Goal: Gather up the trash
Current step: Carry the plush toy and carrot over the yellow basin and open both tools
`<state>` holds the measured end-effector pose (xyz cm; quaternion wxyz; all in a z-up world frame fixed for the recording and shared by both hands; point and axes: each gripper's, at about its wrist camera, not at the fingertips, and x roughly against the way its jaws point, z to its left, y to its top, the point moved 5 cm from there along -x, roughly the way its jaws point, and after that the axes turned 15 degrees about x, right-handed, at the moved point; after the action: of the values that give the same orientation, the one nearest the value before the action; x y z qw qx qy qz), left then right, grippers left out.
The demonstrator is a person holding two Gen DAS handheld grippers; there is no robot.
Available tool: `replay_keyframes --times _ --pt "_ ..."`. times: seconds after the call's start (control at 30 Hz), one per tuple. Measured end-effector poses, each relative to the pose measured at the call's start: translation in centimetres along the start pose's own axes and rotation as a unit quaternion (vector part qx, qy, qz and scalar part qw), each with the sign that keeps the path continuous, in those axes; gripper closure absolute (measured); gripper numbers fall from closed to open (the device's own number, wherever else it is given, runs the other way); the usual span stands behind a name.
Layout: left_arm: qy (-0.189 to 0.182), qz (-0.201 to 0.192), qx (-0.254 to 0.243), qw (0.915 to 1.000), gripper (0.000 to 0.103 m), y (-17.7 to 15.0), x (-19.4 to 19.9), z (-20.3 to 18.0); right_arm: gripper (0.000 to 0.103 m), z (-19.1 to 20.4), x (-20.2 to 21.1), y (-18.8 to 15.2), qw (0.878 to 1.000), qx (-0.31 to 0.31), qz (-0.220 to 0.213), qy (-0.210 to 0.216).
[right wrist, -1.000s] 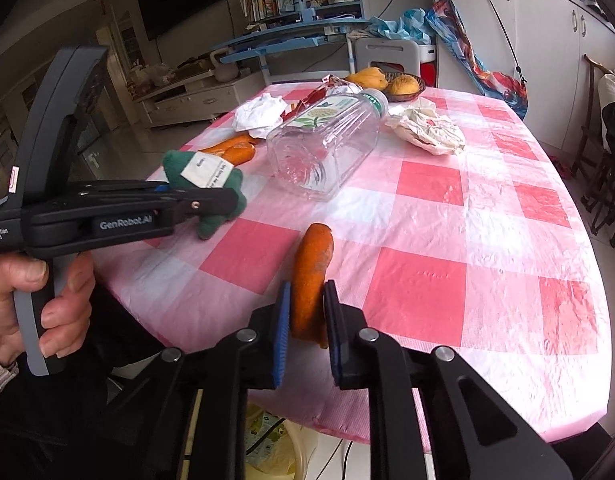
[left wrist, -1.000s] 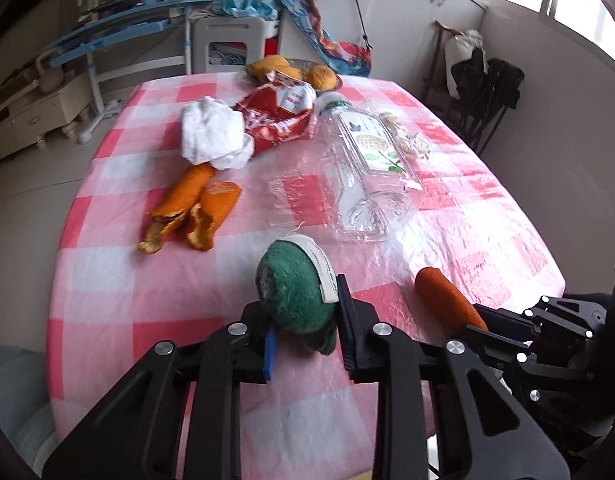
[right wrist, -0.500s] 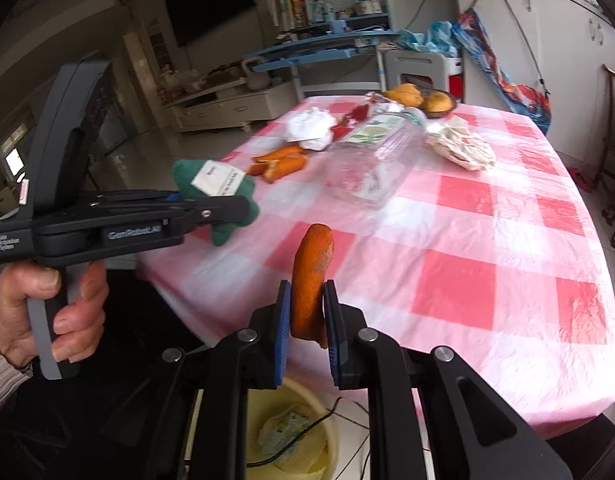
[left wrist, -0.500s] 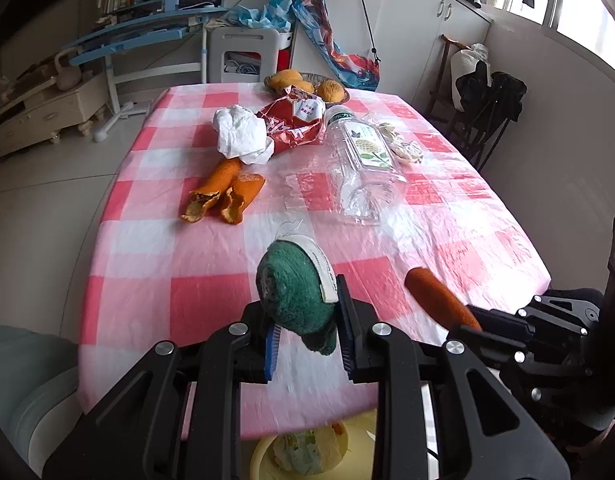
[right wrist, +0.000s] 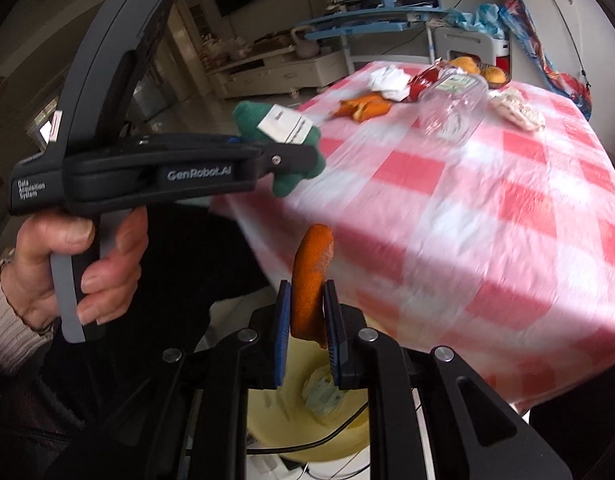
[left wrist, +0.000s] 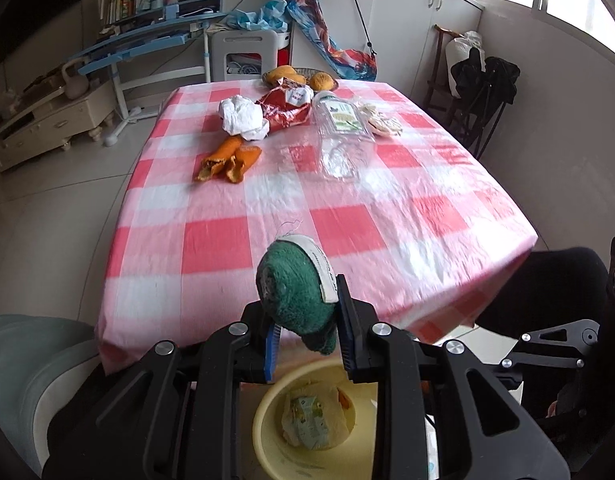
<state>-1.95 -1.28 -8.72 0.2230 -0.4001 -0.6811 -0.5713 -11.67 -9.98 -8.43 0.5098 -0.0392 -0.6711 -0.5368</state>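
both grippers are loaded: the left gripper (left wrist: 305,342) is clamped on a green knitted scrap (left wrist: 293,300) with a white label, and the right gripper (right wrist: 307,334) is pinched tight on an orange peel (right wrist: 310,280), each held off the table's near edge. directly below sits the yellow bin (left wrist: 267,420), already holding a crumpled wrapper.

to do the drop well, i'd centre each load over the bin's mouth before letting go, lower a little so the light peel doesn't catch the rim, and release one at a time, since the two tools sit close and the soft scrap may cling to a pad. a black cable crosses the bin rim in the right view; keep clear of it.

out on the pink checked tablecloth (left wrist: 211,240) more waits: two orange peels (left wrist: 227,158), crumpled white paper (left wrist: 243,118), a red snack bag (left wrist: 285,108), a clear plastic bottle (left wrist: 341,140) on its side and a pale wrapper (left wrist: 381,122). beyond are a blue desk, white cabinets and a tiled floor.
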Motion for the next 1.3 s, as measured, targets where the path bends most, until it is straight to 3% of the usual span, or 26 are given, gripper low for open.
replay_keyframes --times 0.33,0.5,0.73,0.87,0.97,1.03,1.1,1.3 --pt "0.003 -0.003 -0.009 1.0000 0.079 -2.0 2.1 -0.7 0.085 2.1 0.5 -1.5 1.000 -0.002 0.018 0.016" --pt "0.006 -0.002 -0.011 0.9999 0.079 -2.9 2.9 -0.8 0.067 2.1 1.0 -1.7 1.000 -0.009 0.010 0.010" --pt "0.007 0.007 -0.020 0.9997 0.079 -4.4 3.3 -1.4 0.063 1.1 2.3 -1.7 0.999 -0.027 -0.011 -0.013" --pt "-0.003 0.029 -0.032 0.9991 0.079 -5.8 3.2 -2.0 0.053 0.1 3.2 -1.7 0.998 -0.044 -0.030 -0.035" --pt "-0.012 0.054 -0.045 0.9974 0.072 -7.2 3.0 -2.6 0.050 -0.8 3.8 -1.8 0.996 -0.064 -0.044 -0.048" --pt "-0.004 0.056 -0.049 0.9972 0.057 -7.6 2.9 -2.6 0.048 -1.5 4.2 -1.9 0.994 -0.077 -0.053 -0.055" --pt "0.000 0.050 -0.045 0.9977 0.050 -7.5 3.2 -2.5 0.047 -2.0 4.6 -2.1 0.992 -0.090 -0.062 -0.061" --pt "0.011 0.025 -0.037 0.9989 0.044 -6.5 4.5 -2.2 0.045 -2.3 5.1 -1.9 0.991 -0.094 -0.069 -0.070"
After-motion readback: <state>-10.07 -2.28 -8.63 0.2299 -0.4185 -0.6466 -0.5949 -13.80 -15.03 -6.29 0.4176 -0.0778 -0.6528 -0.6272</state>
